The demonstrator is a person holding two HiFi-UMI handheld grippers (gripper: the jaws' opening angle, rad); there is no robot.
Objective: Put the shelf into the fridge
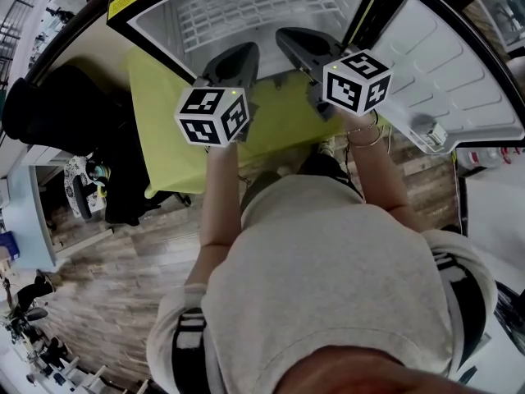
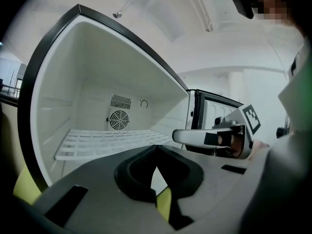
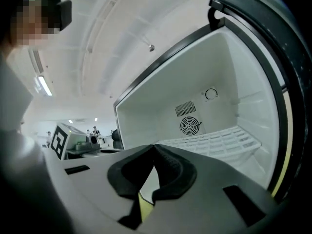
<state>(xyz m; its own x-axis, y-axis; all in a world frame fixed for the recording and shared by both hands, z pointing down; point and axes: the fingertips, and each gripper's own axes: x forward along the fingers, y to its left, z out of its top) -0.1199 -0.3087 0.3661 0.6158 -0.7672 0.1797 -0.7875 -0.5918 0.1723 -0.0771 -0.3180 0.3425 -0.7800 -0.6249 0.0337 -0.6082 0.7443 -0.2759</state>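
Head view: left tongs (image 1: 248,53) and right tongs (image 1: 285,38) sit side by side before the open fridge (image 1: 156,35). Both gripper views show the jaw tips closed together, gripping nothing. The white wire shelf (image 1: 262,11) lies inside the fridge, clear of both tongs.

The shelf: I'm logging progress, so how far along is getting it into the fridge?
Done, by the look of it: the white wire shelf lies flat inside the open fridge. In hand: nothing; the left gripper and right gripper are both shut and empty, in front of the opening. Left: perhaps only closing the door, which stands open.
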